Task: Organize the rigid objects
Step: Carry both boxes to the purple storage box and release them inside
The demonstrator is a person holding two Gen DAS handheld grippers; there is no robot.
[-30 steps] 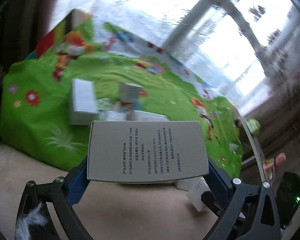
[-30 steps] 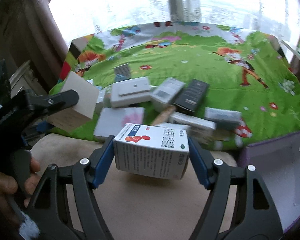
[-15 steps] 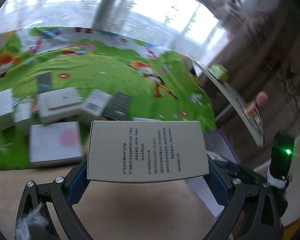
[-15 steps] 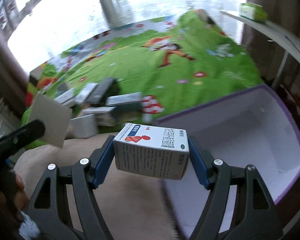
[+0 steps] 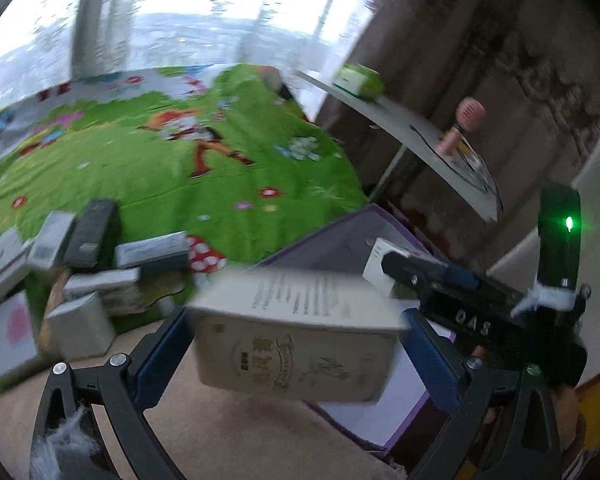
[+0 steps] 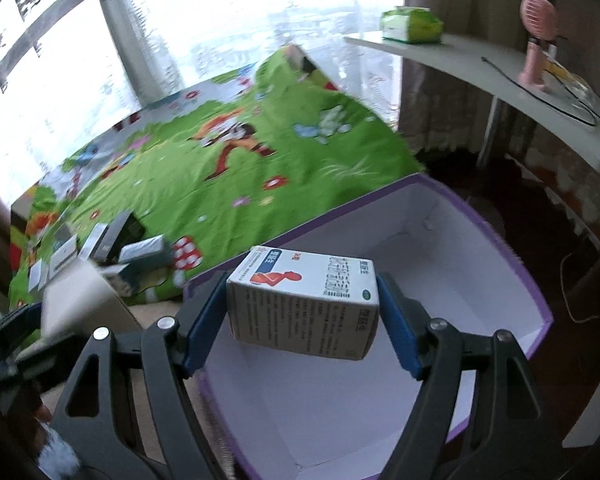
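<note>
2 boxes are in my claws. On the left, my left gripper (image 5: 296, 344) is clamped on a beige carton (image 5: 294, 340), blurred and tipped forward, at the near corner of the purple-edged bin (image 6: 460, 216). Behind it, loose boxes (image 5: 100, 276) lie piled at the near edge of the green play mat (image 5: 160, 168). To the right, my right gripper (image 6: 304, 312) is clamped on a white medicine box (image 6: 304, 304), held over the bin's white interior.
</note>
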